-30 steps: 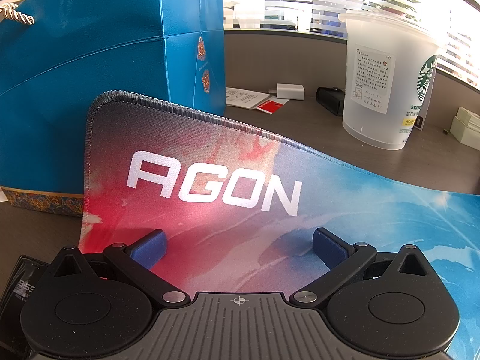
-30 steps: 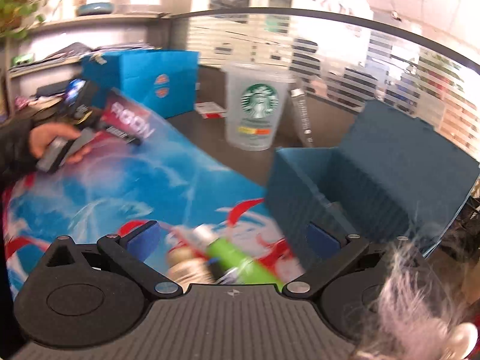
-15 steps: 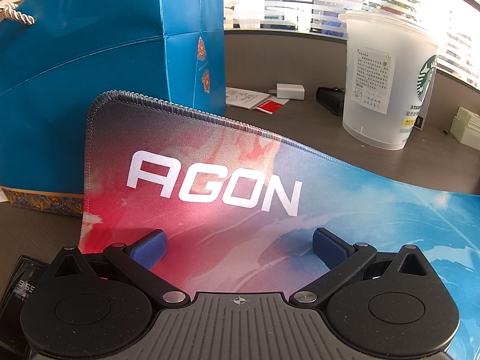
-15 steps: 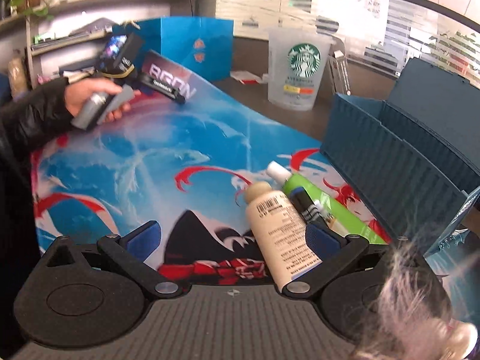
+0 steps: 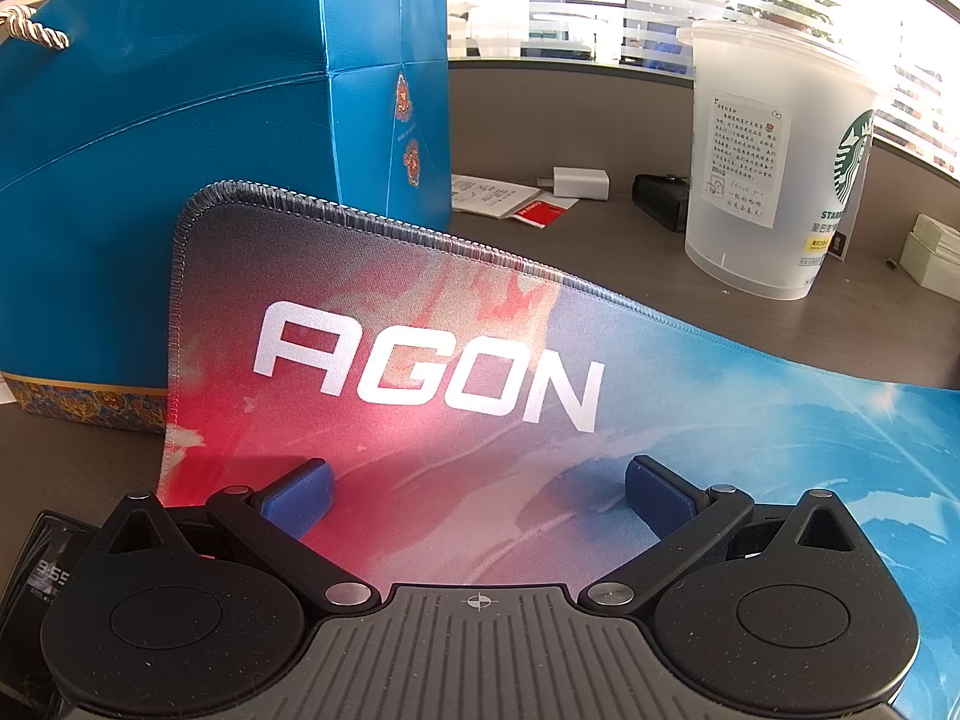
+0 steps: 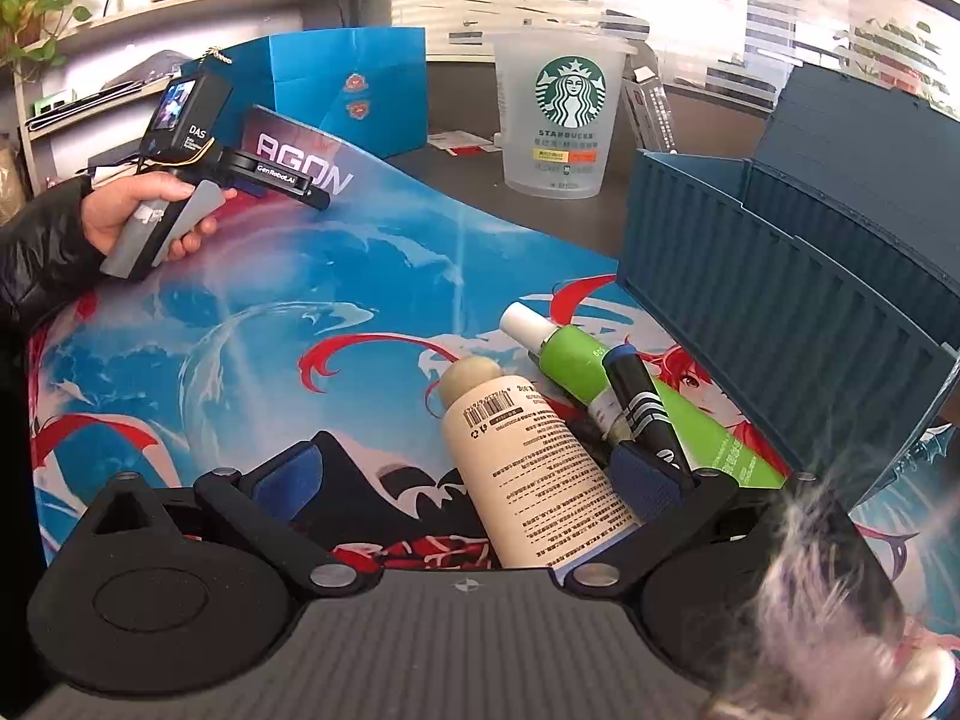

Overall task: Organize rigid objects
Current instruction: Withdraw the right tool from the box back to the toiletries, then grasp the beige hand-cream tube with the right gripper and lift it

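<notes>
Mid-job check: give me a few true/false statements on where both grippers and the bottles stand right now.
1. The right gripper is open over the cream bottle. True.
2. The cream bottle stands upright. False: it lies flat on the desk mat.
3. The left gripper is shut on the plastic cup. False: it is open and empty; the cup stands apart on the desk.
4. The green tube lies beside the blue container box. True.
5. The black marker is inside the box. False: it lies across the tube.
</notes>
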Demonstrator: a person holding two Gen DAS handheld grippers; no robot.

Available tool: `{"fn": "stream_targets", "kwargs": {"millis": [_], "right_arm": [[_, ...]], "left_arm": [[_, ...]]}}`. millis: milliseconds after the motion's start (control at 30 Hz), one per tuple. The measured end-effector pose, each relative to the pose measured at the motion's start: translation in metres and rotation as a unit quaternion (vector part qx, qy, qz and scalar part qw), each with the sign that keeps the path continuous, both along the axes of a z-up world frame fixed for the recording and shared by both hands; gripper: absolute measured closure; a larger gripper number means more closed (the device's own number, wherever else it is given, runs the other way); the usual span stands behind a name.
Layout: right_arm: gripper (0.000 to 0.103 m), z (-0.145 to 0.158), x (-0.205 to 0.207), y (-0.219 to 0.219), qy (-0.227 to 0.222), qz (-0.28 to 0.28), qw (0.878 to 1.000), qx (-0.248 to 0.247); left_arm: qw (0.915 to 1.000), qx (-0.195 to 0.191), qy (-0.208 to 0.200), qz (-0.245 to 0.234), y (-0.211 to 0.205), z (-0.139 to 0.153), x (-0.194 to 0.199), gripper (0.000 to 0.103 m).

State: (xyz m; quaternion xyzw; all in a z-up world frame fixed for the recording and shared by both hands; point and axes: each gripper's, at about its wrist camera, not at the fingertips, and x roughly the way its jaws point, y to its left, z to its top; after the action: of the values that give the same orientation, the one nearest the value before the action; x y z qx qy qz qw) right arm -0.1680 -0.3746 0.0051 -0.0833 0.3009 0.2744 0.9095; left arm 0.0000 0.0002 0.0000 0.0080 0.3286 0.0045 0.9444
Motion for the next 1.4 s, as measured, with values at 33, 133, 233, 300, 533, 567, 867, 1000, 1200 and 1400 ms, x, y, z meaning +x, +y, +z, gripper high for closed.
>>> {"fn": "stream_targets", "kwargs": {"millis": [33, 133, 233, 300, 533, 567, 867, 1000, 1200, 1400], "right_arm": [[0.0, 0.001, 0.0, 0.0, 0.001, 0.0, 1.0, 0.001], [0.0, 0.003, 0.0, -0.001, 0.013, 0.002, 1.0, 0.013], [0.0, 0.004, -0.003, -0.001, 0.023, 0.022, 0.999, 0.026], [0.0, 0.004, -0.003, 0.001, 0.021, 0.02, 0.999, 0.021], [0.0, -0.003, 0.003, 0.01, 0.014, 0.008, 1.0, 0.012], [0.0, -0.004, 0.003, 0.012, 0.012, 0.009, 1.0, 0.007], [0.044, -0.007, -0.001, 0.018, 0.008, 0.014, 1.0, 0.007], [0.049, -0.007, -0.001, 0.017, 0.006, 0.01, 1.0, 0.005], [0.053, -0.006, -0.001, 0.017, 0.003, 0.006, 1.0, 0.0], [0.057, -0.006, -0.001, 0.018, -0.005, -0.003, 1.0, -0.005]], "left_arm": [[1.0, 0.0, 0.0, 0.0, 0.0, 0.0, 0.0, 0.0], [1.0, 0.0, 0.0, 0.0, 0.0, 0.0, 0.0, 0.0], [1.0, 0.0, 0.0, 0.0, 0.0, 0.0, 0.0, 0.0], [1.0, 0.0, 0.0, 0.0, 0.0, 0.0, 0.0, 0.0], [1.0, 0.0, 0.0, 0.0, 0.0, 0.0, 0.0, 0.0], [1.0, 0.0, 0.0, 0.0, 0.0, 0.0, 0.0, 0.0], [1.0, 0.0, 0.0, 0.0, 0.0, 0.0, 0.0, 0.0], [1.0, 0.0, 0.0, 0.0, 0.0, 0.0, 0.0, 0.0], [1.0, 0.0, 0.0, 0.0, 0.0, 0.0, 0.0, 0.0], [1.0, 0.0, 0.0, 0.0, 0.0, 0.0, 0.0, 0.0]]}}
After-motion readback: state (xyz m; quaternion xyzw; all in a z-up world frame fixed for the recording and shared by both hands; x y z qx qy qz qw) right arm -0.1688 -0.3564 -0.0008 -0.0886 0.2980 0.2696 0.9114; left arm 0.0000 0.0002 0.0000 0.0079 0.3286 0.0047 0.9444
